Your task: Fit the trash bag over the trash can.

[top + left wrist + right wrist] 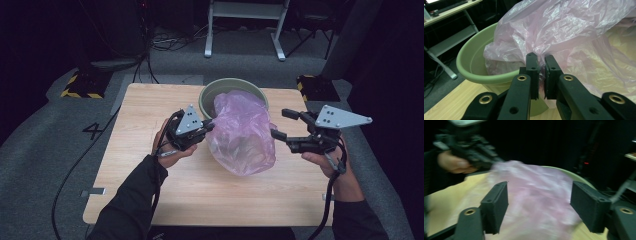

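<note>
A crumpled pink plastic bag (242, 132) hangs half out of a pale green basin (235, 84) at the far middle of the wooden table (150, 175), spilling toward the front. My left gripper (209, 125) is at the bag's left edge. In the left gripper view it (541, 65) is shut on a fold of the bag (564, 30), with the basin's rim (471, 72) just behind. My right gripper (280, 123) hovers just right of the bag, open. In the blurred right gripper view the wide-apart jaws (541, 202) frame the bag (534, 195) without touching it.
The table's far edge runs just behind the basin. On the grey floor beyond lie yellow-and-black striped blocks (80, 85) (315, 85), cables and a white metal frame (245, 10). Bare wood lies in front of the bag and to its left.
</note>
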### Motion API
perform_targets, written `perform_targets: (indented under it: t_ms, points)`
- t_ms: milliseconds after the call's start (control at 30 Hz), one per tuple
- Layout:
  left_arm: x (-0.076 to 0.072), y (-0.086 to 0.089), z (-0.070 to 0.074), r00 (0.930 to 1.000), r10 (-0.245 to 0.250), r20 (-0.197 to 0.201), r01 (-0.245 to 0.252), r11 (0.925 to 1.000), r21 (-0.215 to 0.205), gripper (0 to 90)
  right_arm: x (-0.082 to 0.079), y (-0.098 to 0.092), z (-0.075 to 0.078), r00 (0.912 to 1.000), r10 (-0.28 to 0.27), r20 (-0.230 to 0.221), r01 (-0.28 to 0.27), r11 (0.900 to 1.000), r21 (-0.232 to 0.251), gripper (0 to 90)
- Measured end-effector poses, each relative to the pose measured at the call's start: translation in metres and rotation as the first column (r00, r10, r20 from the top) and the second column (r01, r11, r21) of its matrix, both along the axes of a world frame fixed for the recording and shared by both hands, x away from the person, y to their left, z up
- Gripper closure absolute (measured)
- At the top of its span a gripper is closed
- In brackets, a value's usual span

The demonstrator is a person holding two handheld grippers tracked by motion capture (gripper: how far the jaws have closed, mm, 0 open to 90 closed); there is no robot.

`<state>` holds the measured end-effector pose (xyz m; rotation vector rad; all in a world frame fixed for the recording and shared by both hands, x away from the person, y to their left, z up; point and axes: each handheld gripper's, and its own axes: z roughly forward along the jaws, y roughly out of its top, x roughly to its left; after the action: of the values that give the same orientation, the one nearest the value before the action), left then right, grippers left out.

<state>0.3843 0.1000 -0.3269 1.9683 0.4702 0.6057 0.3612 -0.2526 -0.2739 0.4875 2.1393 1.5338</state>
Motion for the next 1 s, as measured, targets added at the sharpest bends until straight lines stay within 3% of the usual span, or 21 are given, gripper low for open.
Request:
perform_targets:
  t_ms: [100, 200, 233, 300, 400, 500, 667, 867, 933, 1000]
  points:
    - [0.000, -0.001, -0.001, 1.0000, 0.006, -0.003, -0.006, 1.0000, -0.001, 84.0, -0.007, 0.020, -0.002, 0.9963, 0.084, -0.017, -0.085, 0.994, -0.067, 25.5]
    - [0.001, -0.001, -0.002, 1.0000, 0.004, -0.006, -0.004, 1.0000, -0.005, 83.6, -0.004, 0.038, -0.011, 0.9981, 0.061, 0.000, -0.060, 0.981, -0.185, 23.8]
    - [0.000, -0.001, -0.002, 1.0000, 0.001, -0.006, -0.001, 1.0000, -0.002, 82.3, 0.000, 0.043, -0.016, 0.9996, 0.022, 0.020, -0.017, 0.976, -0.217, 28.5]
    - [0.000, -0.001, -0.004, 0.9999, -0.013, -0.006, 0.013, 0.9999, 0.008, 82.1, 0.008, 0.046, -0.021, 0.9995, -0.016, 0.028, 0.022, 0.975, -0.220, 46.6]
    - [0.001, 0.001, -0.009, 0.9998, -0.013, -0.017, 0.013, 0.9999, 0.010, 80.1, 0.021, 0.048, -0.029, 0.9962, -0.071, 0.049, 0.081, 0.964, -0.254, 71.9]
    - [0.001, 0.005, -0.015, 0.9995, -0.002, -0.031, 0.002, 1.0000, 0.001, 79.8, 0.032, 0.041, -0.034, 0.9939, -0.099, 0.050, 0.108, 0.967, -0.229, 88.6]
    - [-0.002, 0.009, -0.025, 0.9991, 0.010, -0.042, -0.010, 0.9999, -0.007, 78.7, 0.045, 0.024, -0.036, 0.9828, -0.182, 0.035, 0.185, 0.973, -0.135, 90.0]
    - [-0.004, 0.013, -0.036, 0.9973, 0.050, -0.055, -0.051, 0.9985, -0.018, 70.5, 0.056, 0.004, -0.039, 0.9584, -0.285, 0.019, 0.285, 0.956, -0.066, 90.0]
    - [-0.003, 0.013, -0.039, 0.9966, 0.054, -0.063, -0.056, 0.9983, -0.017, 70.7, 0.059, -0.001, -0.040, 0.9549, -0.297, 0.003, 0.297, 0.954, -0.053, 90.0]
    - [-0.001, 0.013, -0.042, 0.9952, 0.069, -0.070, -0.070, 0.9975, -0.011, 70.4, 0.062, -0.004, -0.041, 0.9460, -0.324, 0.005, 0.324, 0.945, -0.044, 90.0]
